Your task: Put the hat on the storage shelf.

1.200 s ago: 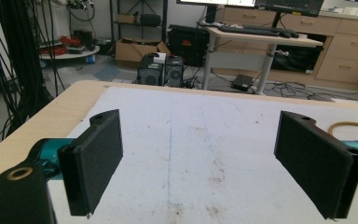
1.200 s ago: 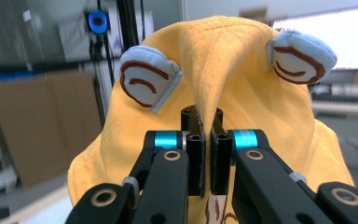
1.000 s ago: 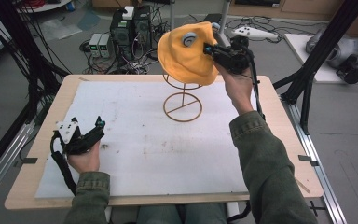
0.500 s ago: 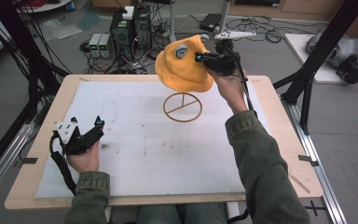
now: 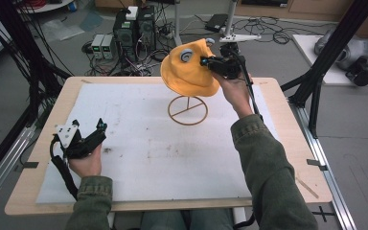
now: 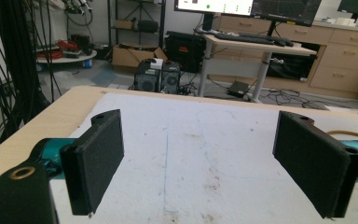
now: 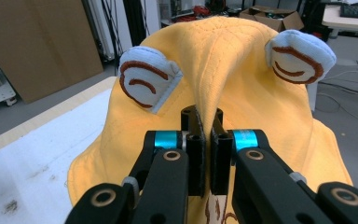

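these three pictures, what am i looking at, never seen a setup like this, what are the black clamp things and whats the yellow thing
A person sits at a table holding a hand-held two-jaw tool in each hand. One picture comes from a fixed camera above the table; the other two come from small cameras riding on each tool, looking along its black jaws.

The right tool is raised over the far part of the table, its jaws pinched shut on a fold of a soft yellow fabric hat with two pale blue ears. Under the hat stands a thin orange wire stand with a ring base, on the white mat covering the wooden table.

The left tool rests low near the left side, jaws wide open, holding nothing.
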The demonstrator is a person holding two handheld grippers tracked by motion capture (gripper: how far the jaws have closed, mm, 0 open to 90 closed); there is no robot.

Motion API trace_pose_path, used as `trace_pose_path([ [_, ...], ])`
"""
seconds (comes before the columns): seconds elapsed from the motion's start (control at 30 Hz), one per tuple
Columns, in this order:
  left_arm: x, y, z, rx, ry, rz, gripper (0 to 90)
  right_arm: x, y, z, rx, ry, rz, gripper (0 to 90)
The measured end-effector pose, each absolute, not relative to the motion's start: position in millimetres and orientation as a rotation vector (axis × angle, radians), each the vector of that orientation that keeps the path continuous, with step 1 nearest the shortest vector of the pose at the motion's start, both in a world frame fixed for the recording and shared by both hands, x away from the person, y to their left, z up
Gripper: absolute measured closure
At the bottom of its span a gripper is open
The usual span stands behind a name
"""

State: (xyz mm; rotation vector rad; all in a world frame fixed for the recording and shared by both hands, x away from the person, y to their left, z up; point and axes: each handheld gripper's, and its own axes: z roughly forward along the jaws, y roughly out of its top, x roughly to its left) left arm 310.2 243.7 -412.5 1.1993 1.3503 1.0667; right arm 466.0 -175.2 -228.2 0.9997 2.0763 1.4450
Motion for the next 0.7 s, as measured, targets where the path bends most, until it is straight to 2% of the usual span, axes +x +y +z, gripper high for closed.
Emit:
trace_pose_path([
  [0.13, 310.0, 243.7, -412.0, 1.198, 1.348, 1.063, 16.5, 467.5, -174.8, -229.8, 0.993, 2.079, 1.441, 86.9],
  [0.17, 310.0, 244.0, -412.0, 1.196, 1.35, 1.064, 16.5, 468.0, -174.8, -230.0, 0.992, 2.078, 1.452, 78.6],
  [0.2, 310.0, 244.1, -412.1, 1.19, 1.353, 1.063, 16.5, 469.1, -176.6, -229.2, 1.005, 2.074, 1.503, 52.1],
  [0.23, 310.0, 244.3, -412.0, 1.186, 1.353, 1.06, 16.5, 469.1, -176.6, -229.2, 1.005, 2.074, 1.503, 52.1],
  [0.3, 309.9, 244.4, -411.9, 1.183, 1.354, 1.061, 16.5, 468.7, -179.6, -227.6, 1.012, 2.052, 1.545, 36.8],
  [0.43, 310.2, 243.9, -412.0, 1.195, 1.351, 1.062, 16.5, 463.8, -186.3, -223.9, 1.024, 1.978, 1.542, 16.5],
  [0.5, 310.4, 243.6, -412.1, 1.196, 1.351, 1.061, 16.5, 460.8, -190.4, -222.0, 1.036, 1.934, 1.539, 12.9],
  [0.7, 309.8, 243.4, -411.5, 1.194, 1.35, 1.064, 16.5, 451.2, -203.3, -214.4, 1.085, 1.844, 1.525, 12.5],
])
